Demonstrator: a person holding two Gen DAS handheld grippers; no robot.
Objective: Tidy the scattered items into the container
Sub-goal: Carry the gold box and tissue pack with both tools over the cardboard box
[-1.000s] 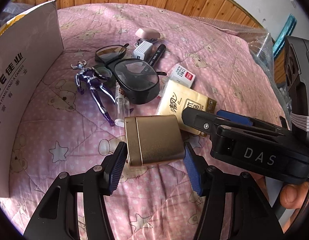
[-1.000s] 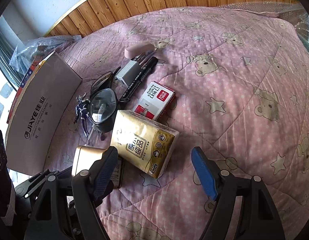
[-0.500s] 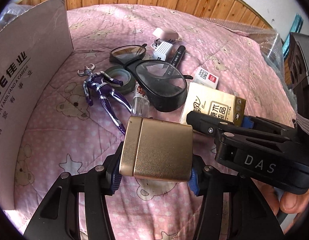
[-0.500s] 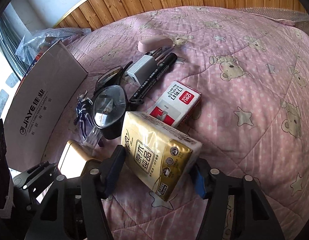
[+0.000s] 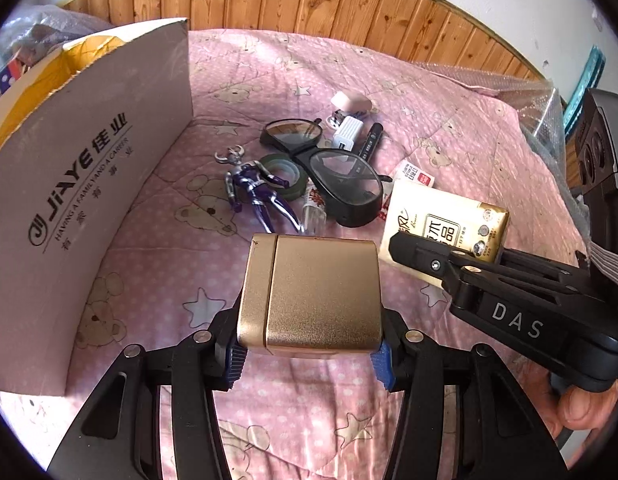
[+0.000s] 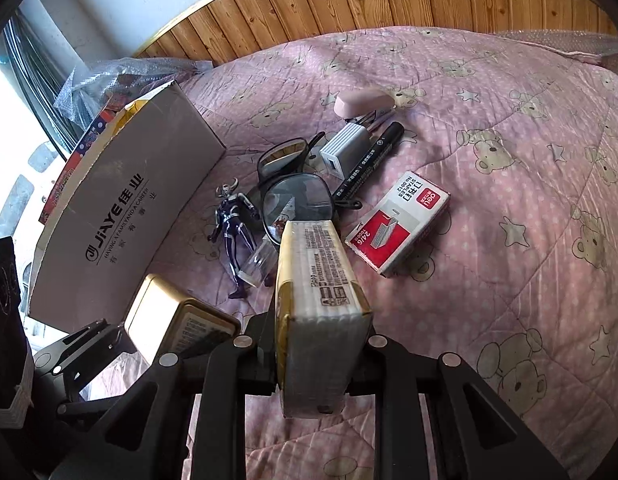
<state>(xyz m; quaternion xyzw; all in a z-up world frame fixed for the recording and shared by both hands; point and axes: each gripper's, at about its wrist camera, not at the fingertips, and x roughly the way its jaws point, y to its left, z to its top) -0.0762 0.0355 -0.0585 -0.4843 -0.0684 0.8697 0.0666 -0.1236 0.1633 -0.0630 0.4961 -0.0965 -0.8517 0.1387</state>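
- Clearly lifted off the bedding, the matte gold metal box with rounded corners (image 5: 311,294) sits pinched between the blue-padded fingers of the left gripper (image 5: 309,354), whose jaws are closed to the box's width; a seam sets off a narrow lid strip along its left side
- Its brushed surface catches a soft sheen, and in the right wrist view its underside carries a dark printed label
- The right gripper (image 6: 319,354) has closed on the gold-and-cream plastic-wrapped tissue pack (image 6: 319,300), held edge-up so the layered white tissue shows through the wrap at the near end (small print runs along the top face)
- The pale grey cardboard box with "JIAYE" lettering (image 5: 81,184) stands open-topped at the left, near both held items but touching neither
- On the pink quilted bedspread printed with bears and stars (image 6: 509,240) lie a glossy purple-and-silver horned toy figure (image 5: 255,192), large black-framed glasses (image 5: 337,180), a dark green tape roll (image 5: 287,174), a white ribbed charger block (image 6: 345,150), a black marker pen (image 6: 371,162), a pale pink stapler (image 6: 363,102) and a red-and-white staples carton (image 6: 399,222)
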